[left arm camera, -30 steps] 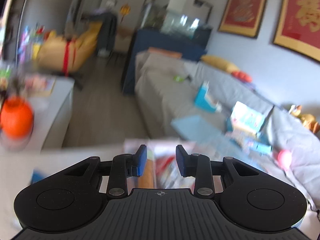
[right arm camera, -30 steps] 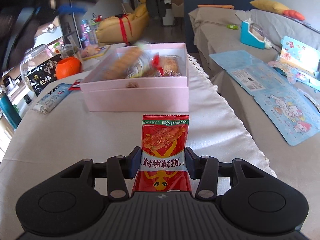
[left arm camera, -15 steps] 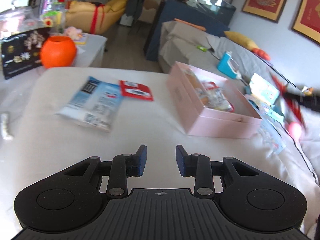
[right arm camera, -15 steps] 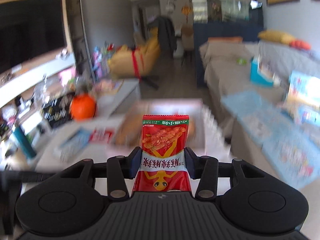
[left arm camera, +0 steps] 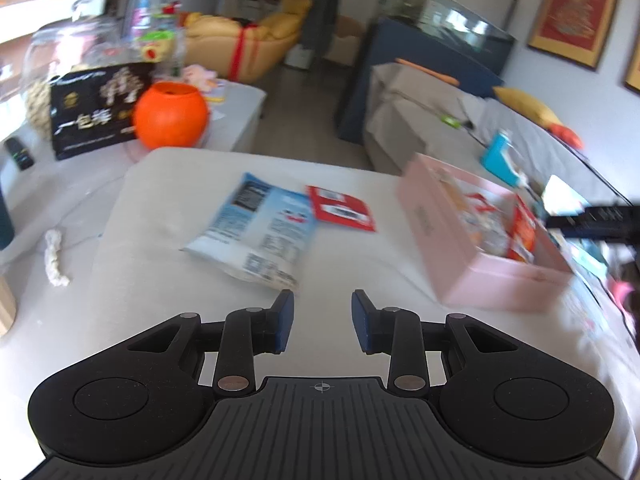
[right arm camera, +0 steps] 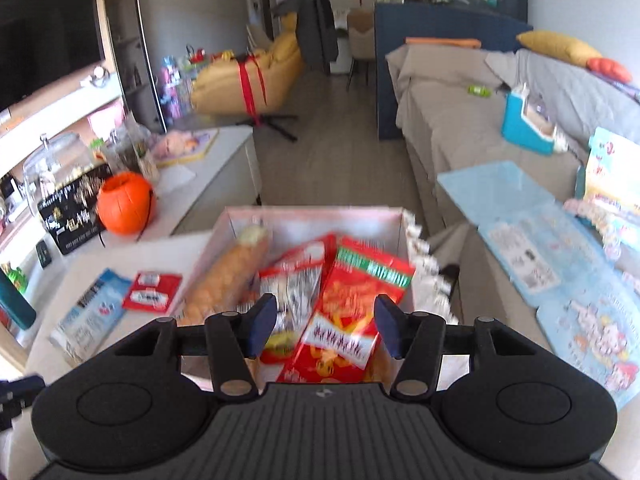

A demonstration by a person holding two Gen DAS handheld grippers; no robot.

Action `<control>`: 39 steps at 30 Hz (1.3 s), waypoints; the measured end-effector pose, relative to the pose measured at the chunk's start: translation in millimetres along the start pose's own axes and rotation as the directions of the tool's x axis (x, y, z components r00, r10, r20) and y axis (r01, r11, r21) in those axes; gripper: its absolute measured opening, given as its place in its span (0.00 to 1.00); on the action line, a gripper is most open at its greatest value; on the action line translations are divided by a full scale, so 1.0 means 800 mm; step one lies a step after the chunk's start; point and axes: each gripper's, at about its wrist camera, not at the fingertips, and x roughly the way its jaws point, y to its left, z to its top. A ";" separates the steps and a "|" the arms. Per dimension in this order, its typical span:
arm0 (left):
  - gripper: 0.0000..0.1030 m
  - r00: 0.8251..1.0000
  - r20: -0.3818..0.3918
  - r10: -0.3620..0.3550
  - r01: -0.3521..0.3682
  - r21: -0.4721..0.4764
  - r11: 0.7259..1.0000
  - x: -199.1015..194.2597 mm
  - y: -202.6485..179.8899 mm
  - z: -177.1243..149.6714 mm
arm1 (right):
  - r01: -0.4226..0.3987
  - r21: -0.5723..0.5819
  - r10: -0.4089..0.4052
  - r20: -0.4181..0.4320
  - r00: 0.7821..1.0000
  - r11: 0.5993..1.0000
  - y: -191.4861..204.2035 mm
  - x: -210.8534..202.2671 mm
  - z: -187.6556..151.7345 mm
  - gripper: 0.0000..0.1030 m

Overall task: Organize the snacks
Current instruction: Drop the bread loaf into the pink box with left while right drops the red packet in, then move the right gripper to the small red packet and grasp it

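A pink box [right arm camera: 312, 220] on the white table holds several snacks: a long tan bag [right arm camera: 228, 276], a clear and red packet [right arm camera: 296, 280] and a red snack packet [right arm camera: 352, 312]. My right gripper [right arm camera: 326, 328] is open just above the red packet, which lies in the box. In the left wrist view the pink box [left arm camera: 472, 276] sits at the right. A blue-white snack bag [left arm camera: 260, 232] and a small red packet [left arm camera: 340, 208] lie on the table ahead of my open, empty left gripper [left arm camera: 322, 316].
An orange pumpkin pot [left arm camera: 170, 116], a black snack bag [left arm camera: 96, 108] and a glass jar [left arm camera: 60, 64] stand at the far left. A white twisted item [left arm camera: 54, 256] lies at the left. A sofa [right arm camera: 520, 152] with blue mats runs along the right.
My right gripper moved over the pink box and opened, and the red packet dropped into the box. My left gripper swung back down toward the blue-white bag.
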 end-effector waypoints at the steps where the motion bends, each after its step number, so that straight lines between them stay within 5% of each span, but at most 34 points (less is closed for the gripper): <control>1: 0.34 1.000 0.008 0.014 -0.014 -0.009 1.000 0.005 0.004 0.002 | -0.003 0.003 0.003 -0.010 1.000 1.000 0.001 0.003 -0.004 0.53; 7: 0.34 0.985 0.141 0.095 -0.085 -0.078 0.993 0.029 0.022 0.029 | -0.041 0.002 0.041 0.017 0.999 0.999 0.014 0.002 0.001 0.55; 12: 0.34 0.932 0.337 0.131 -0.058 -0.217 0.974 0.036 0.035 0.020 | -0.105 -0.024 0.106 0.044 0.993 0.994 0.047 0.014 0.019 0.62; 15: 0.34 0.941 0.307 0.141 -0.106 -0.127 0.986 0.047 0.029 0.019 | -0.136 -0.085 0.136 -0.004 0.991 0.987 0.083 0.041 0.035 0.62; 18: 0.34 0.957 0.271 0.103 -0.070 -0.129 0.989 0.052 0.029 0.019 | -0.149 -0.164 0.142 -0.049 0.989 0.975 0.135 0.077 0.058 0.62; 22: 0.34 0.939 0.306 0.157 -0.133 -0.098 0.986 0.044 0.025 0.017 | -0.204 -0.197 0.170 -0.173 0.970 0.959 0.215 0.149 0.075 0.62; 28: 0.34 0.949 0.245 0.200 -0.147 -0.218 0.965 0.048 0.063 0.019 | -0.163 -0.203 0.099 -0.292 0.951 0.965 0.289 0.231 0.055 0.58; 33: 0.34 0.962 0.188 0.200 -0.148 -0.258 0.955 0.053 0.084 0.018 | -0.131 -0.173 0.077 -0.286 0.955 0.976 0.266 0.220 0.027 0.56; 39: 0.35 0.963 0.173 0.207 -0.169 -0.213 0.962 0.058 0.077 0.016 | -0.230 -0.262 0.148 -0.298 0.943 0.937 0.254 0.144 -0.031 0.47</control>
